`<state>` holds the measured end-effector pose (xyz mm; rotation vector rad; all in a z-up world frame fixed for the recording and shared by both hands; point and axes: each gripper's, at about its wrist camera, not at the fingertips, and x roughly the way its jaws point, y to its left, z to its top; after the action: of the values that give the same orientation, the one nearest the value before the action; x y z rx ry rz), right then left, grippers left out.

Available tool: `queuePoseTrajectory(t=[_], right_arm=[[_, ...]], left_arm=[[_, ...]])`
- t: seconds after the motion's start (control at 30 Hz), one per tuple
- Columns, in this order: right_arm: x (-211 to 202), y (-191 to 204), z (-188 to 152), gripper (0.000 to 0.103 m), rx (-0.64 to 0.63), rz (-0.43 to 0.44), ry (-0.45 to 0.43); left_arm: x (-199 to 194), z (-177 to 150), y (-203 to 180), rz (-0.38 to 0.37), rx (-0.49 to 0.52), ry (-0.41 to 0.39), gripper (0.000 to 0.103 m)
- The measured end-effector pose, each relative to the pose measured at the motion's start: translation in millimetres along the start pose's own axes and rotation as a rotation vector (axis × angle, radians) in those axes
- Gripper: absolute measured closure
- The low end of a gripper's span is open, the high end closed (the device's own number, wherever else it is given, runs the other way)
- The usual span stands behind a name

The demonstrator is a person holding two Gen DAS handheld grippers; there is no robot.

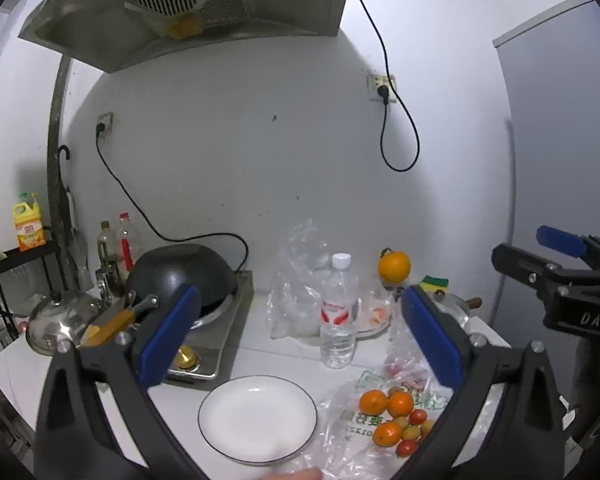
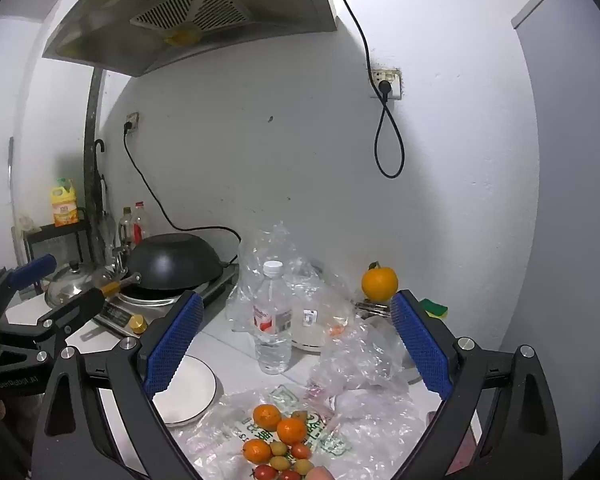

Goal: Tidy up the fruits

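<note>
Several small oranges [image 1: 387, 407] [image 2: 278, 428] and cherry tomatoes [image 1: 417, 416] [image 2: 301, 450] lie on a flattened printed plastic bag [image 1: 364, 420] [image 2: 236, 432] at the counter's front. An empty white plate [image 1: 258, 417] [image 2: 188, 392] with a dark rim sits just left of them. A larger orange [image 1: 394, 266] [image 2: 379, 283] with a stem rests at the back near the wall. My left gripper [image 1: 296, 344] hovers open above plate and fruit, holding nothing. My right gripper [image 2: 298, 344] is also open above the fruit pile, empty; it shows from the side in the left wrist view [image 1: 540, 268].
A clear water bottle [image 1: 339, 312] [image 2: 273, 320] stands mid-counter among crumpled clear bags [image 1: 296, 276] [image 2: 360, 356]. A black wok [image 1: 182, 276] [image 2: 172, 260] sits on a stove at left, beside a steel lid [image 1: 60, 316]. A green sponge [image 1: 434, 282] lies at back right.
</note>
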<state>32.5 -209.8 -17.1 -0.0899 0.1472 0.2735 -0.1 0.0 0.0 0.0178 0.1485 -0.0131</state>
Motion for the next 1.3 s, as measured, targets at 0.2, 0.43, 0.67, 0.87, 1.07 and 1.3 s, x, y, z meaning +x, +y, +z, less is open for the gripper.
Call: queuePoseTrajectory(t=[0.2, 0.43, 0.67, 0.87, 1.07, 1.3], right_arm=[[5, 5, 0, 0.006, 0.014, -0.001, 0.002], [14, 14, 6, 0.006, 0.005, -0.012, 0.007], [16, 3, -2, 0.006, 0.013, 0.016, 0.000], [19, 1, -4, 0.006, 0.018, 0.017, -0.001], [21, 1, -3, 0.006, 0.015, 0.019, 0.000], [20, 1, -1, 0.006, 0.010, 0.024, 0.004]], left_arm=[[10, -1, -2, 0.011, -0.003, 0.040, 0.001], [18, -4, 12, 0.031, -0.040, 0.040, 0.001], [20, -3, 8, 0.021, -0.020, 0.040, 0.001], [21, -1, 7, 0.016, -0.020, 0.037, 0.001], [20, 0, 8, 0.018, -0.027, 0.031, 0.001], [20, 0, 8, 0.025, -0.026, 0.028, 0.001]])
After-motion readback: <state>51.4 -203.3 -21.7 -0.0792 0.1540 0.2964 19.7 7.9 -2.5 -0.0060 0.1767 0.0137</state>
